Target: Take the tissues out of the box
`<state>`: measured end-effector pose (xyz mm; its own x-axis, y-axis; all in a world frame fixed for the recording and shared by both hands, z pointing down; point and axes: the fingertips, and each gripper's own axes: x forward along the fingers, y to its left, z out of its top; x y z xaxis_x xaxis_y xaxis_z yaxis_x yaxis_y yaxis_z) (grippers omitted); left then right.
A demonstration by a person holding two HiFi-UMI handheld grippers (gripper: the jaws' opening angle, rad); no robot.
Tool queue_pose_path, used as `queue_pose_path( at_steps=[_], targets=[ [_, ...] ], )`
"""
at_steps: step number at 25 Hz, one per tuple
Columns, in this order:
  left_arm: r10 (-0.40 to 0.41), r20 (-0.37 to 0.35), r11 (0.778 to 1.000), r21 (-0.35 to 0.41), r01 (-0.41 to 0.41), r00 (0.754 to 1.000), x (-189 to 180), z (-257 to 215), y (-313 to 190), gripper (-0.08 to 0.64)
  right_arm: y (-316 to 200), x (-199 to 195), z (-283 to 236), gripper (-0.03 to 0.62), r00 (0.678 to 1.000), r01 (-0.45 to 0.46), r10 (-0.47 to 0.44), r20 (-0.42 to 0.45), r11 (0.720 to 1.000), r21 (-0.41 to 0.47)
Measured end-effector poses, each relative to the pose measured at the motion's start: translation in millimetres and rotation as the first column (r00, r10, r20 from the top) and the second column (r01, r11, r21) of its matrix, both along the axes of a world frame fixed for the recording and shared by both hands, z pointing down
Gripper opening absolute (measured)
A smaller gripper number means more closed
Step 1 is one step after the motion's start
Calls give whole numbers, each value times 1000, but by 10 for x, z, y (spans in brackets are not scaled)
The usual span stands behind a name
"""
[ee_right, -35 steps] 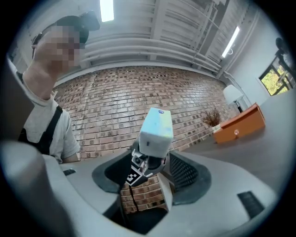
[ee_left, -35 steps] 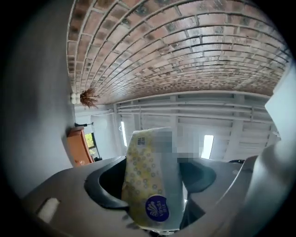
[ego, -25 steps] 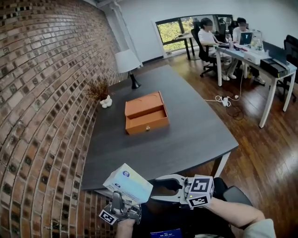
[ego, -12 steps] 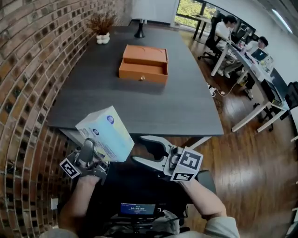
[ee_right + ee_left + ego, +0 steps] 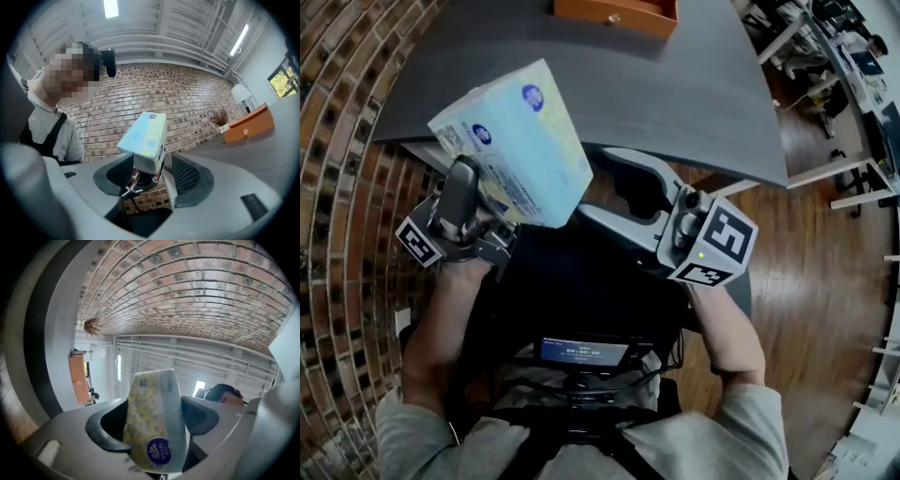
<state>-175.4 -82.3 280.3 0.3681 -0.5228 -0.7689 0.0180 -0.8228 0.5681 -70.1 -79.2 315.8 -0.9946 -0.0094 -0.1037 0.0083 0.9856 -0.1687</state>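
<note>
Head view first: the left gripper (image 5: 478, 202) has the tissue pack (image 5: 511, 141) clamped by its lower end. The pack sticks up tilted in the air, just off the near edge of the dark table (image 5: 675, 94), not resting on anything. The right gripper (image 5: 600, 187) sits right beside it with its fingers spread and nothing in them, the tips close to the pack's side. I can't tell from here if they touch it. The orange box (image 5: 614, 9) is on the table, well back from that near edge.

Left gripper view: both fingers are pressed on the pack (image 5: 152, 423), one on each side, so it's a proper pinch. The yellow-patterned wrapper and blue logo face the camera. The orange box (image 5: 78, 376) shows far off on the table, with the brick wall (image 5: 187, 296) behind.

Right gripper view: the fingers are wide apart and empty. The pack (image 5: 145, 133) shows through the gap, further out, with the left gripper (image 5: 140, 180) under it. The orange box (image 5: 248, 124) sits on the table by a dried plant (image 5: 218, 117) at the wall-side edge.
</note>
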Motion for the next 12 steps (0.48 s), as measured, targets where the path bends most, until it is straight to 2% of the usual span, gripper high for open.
queue_pose_path(
  at_steps=[12],
  targets=[
    [13,-28,1000,0,-13,1000,-2,-2,-1,353,-35,18,4,255,1000,-26,26,-9,999,26]
  ],
)
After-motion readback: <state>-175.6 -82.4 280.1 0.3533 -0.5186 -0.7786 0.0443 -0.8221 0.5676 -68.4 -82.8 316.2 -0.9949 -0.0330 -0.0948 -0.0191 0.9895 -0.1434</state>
